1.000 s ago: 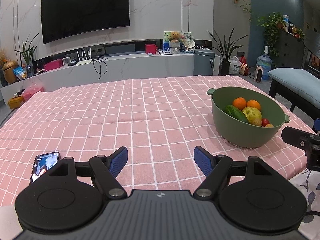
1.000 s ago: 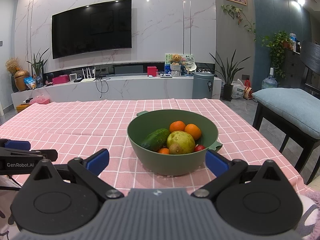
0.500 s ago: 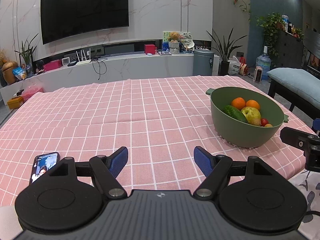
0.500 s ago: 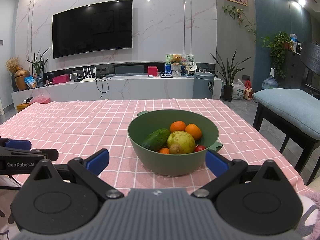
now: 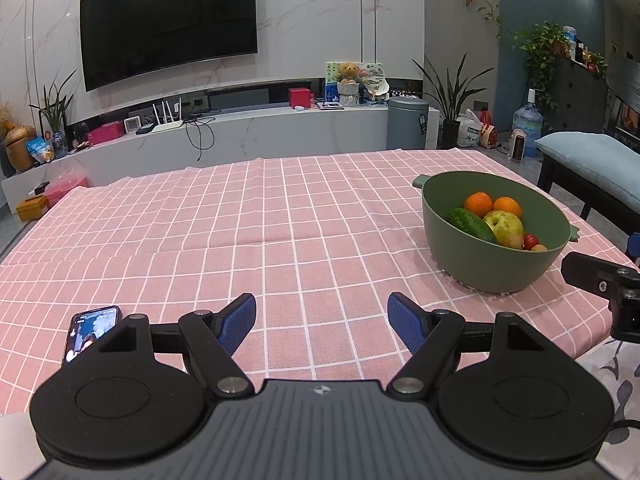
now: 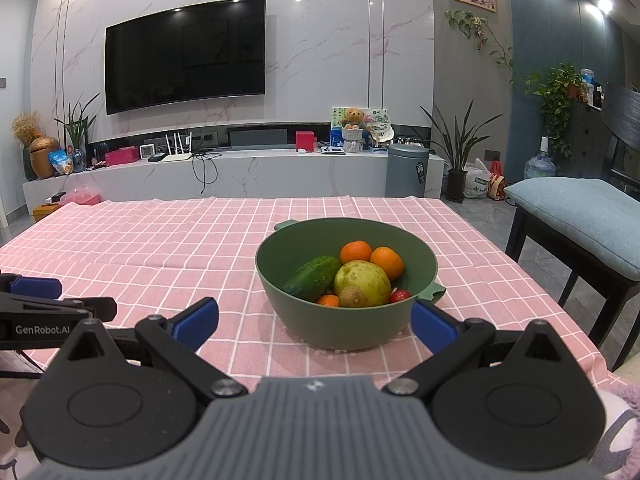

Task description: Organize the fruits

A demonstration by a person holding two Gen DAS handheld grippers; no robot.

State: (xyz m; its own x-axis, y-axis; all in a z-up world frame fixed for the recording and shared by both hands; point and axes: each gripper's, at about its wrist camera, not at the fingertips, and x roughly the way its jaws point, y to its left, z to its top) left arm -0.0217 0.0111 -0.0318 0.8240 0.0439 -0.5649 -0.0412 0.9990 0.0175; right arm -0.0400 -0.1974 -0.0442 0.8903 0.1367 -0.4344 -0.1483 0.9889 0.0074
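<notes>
A green bowl (image 6: 280, 292) (image 5: 480, 268) stands on the pink checked tablecloth (image 5: 280, 240). Inside it lie a cucumber (image 6: 312, 278), two oranges (image 6: 356, 252), a yellow-green pear (image 6: 366, 280), a small red tomato (image 6: 400, 295) and a small orange fruit (image 6: 328, 301). My right gripper (image 6: 314, 320) is open just in front of the bowl, its blue pads either side of the near wall. My left gripper (image 5: 322, 322) is open over bare cloth, left of the bowl, holding nothing.
A phone (image 5: 90, 330) with a lit screen lies on the cloth at the near left. A bench with a blue cushion (image 6: 580, 216) stands to the right of the table. Behind the table runs a low white TV cabinet (image 6: 240, 176).
Both views have shifted very slightly; the bowl and the fruit have not moved, and both grippers have stayed open.
</notes>
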